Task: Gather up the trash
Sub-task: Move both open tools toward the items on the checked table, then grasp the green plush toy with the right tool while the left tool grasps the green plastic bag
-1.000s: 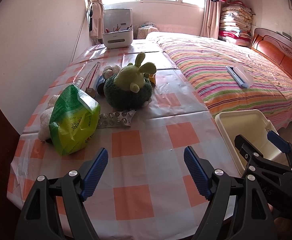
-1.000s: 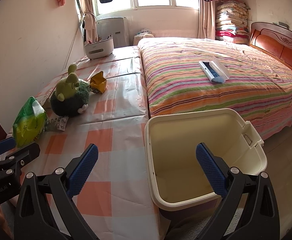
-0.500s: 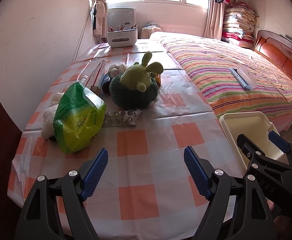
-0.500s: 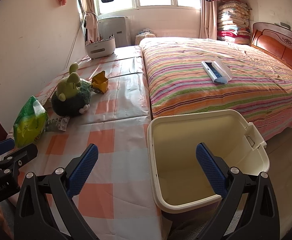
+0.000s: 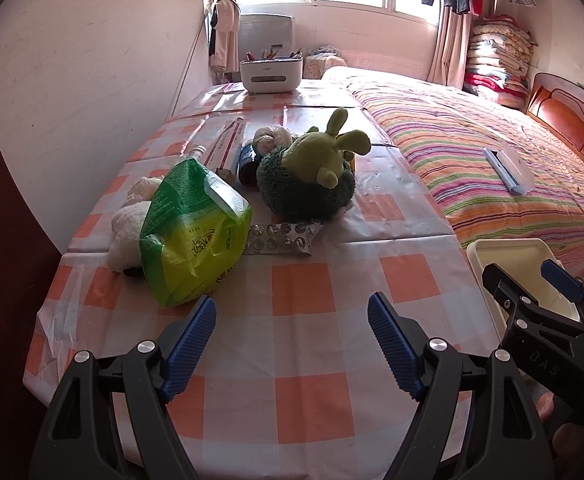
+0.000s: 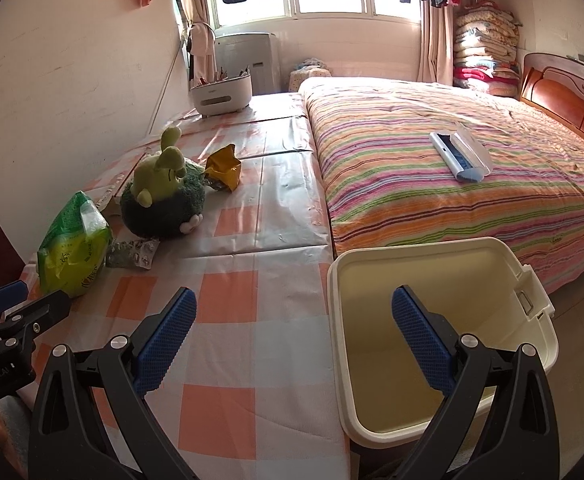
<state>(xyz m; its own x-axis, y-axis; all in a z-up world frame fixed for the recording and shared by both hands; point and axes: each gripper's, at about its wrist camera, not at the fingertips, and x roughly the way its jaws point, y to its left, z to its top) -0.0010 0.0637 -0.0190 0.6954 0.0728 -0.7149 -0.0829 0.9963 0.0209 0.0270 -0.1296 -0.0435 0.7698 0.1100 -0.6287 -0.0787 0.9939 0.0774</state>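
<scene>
A crumpled green plastic bag point(image 5: 192, 236) lies on the checked table, left of my open, empty left gripper point(image 5: 292, 344); it also shows in the right wrist view point(image 6: 76, 248). A silver blister pack point(image 5: 280, 236) lies beside it, also seen in the right wrist view point(image 6: 132, 254). A yellow wrapper point(image 6: 224, 168) lies behind the plush toy. A cream bin point(image 6: 440, 320) stands at the table's right edge, below my open, empty right gripper point(image 6: 292, 344); its rim shows in the left wrist view point(image 5: 508, 246).
A green plush toy point(image 5: 312, 176) sits mid-table, with a white plush point(image 5: 130, 232), a tube point(image 5: 228, 142) and a dark bottle point(image 5: 248, 160) near it. A white caddy point(image 5: 270, 74) stands at the far end. A striped bed point(image 6: 452, 168) lies to the right.
Both grippers have drawn back and risen slightly; the table objects look a little farther off. Both stay open and empty.
</scene>
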